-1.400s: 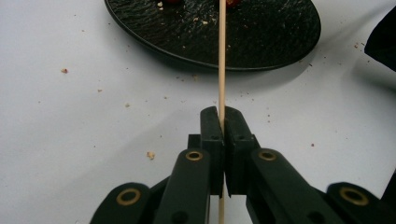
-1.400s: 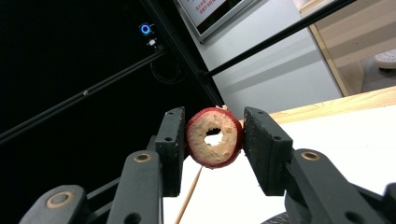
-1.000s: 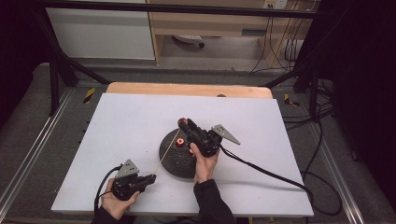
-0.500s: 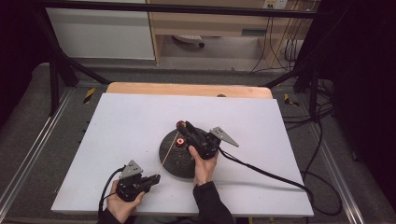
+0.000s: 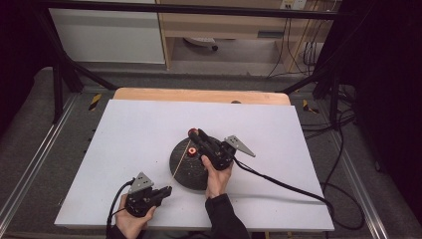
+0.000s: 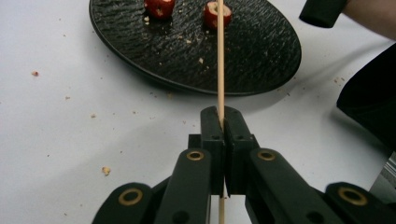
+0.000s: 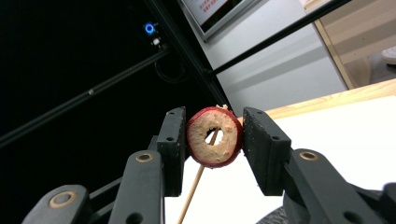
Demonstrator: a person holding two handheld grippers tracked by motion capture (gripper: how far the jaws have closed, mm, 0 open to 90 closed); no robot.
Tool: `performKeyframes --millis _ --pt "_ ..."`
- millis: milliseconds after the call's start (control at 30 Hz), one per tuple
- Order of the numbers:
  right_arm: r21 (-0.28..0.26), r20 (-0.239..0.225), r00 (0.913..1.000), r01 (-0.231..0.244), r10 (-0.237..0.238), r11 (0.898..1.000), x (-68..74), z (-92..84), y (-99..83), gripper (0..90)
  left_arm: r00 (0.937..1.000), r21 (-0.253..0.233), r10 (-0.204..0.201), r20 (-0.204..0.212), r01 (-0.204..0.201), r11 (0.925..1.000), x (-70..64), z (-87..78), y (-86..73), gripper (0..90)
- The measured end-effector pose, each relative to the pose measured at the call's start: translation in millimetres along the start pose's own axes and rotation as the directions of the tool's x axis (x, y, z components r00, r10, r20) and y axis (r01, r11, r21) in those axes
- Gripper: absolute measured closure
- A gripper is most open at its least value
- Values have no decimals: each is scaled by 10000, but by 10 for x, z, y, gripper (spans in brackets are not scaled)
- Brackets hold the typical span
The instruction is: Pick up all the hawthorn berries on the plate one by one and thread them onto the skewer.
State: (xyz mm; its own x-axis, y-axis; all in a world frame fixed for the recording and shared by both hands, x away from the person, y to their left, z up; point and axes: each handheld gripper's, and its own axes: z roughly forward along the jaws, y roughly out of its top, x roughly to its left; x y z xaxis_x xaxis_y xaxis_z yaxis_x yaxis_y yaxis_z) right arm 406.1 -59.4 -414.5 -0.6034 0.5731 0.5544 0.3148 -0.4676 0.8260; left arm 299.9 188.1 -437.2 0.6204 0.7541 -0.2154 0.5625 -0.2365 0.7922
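Observation:
A black slate plate [image 5: 186, 173] lies in the middle of the white table. My left gripper [image 5: 168, 189], near the table's front edge, is shut on a thin wooden skewer [image 6: 220, 70] that slants up over the plate. Two red fruit pieces [image 6: 159, 6] sit on the plate [image 6: 243, 51] in the left gripper view, and the skewer crosses one of them. Above the plate's far rim, my right gripper [image 5: 195, 133] is shut on a red-skinned fruit ring [image 7: 225, 148] with pale flesh. The skewer [image 7: 194, 193] shows behind and through the ring's hole.
Crumbs dot the white table [image 5: 124, 134] around the plate. A wooden strip [image 5: 199, 94] runs along the table's back edge. The right gripper's cable [image 5: 283, 184] trails across the table to the right. Metal rails flank both sides.
The left gripper has crept slightly to the right, toward the plate, with the skewer still in it. The right gripper with the ring has stayed put.

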Motion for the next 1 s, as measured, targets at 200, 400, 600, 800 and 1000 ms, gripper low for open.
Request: performKeyframes --millis 200,400,600,800,1000 --pt "-615 98 9999 101 -95 9981 14 -4 -25 617 9997 -20 -237 61 237 9997 -44 16 -24 882" --pt "-393 -32 9998 186 -187 9991 10 -7 -54 616 9979 -293 -612 202 618 9977 -68 24 4 882" --pt "-151 -112 9998 132 -134 9998 17 -19 -113 616 9976 -189 -643 248 647 9977 -116 85 32 880" --pt "526 -222 9997 135 -123 9985 68 -78 -194 615 9984 -293 -562 112 565 9980 -59 105 89 881" --pt "1040 -252 9996 115 -89 9945 126 -142 -264 615 9998 -156 -194 -95 193 9997 -24 114 93 881"
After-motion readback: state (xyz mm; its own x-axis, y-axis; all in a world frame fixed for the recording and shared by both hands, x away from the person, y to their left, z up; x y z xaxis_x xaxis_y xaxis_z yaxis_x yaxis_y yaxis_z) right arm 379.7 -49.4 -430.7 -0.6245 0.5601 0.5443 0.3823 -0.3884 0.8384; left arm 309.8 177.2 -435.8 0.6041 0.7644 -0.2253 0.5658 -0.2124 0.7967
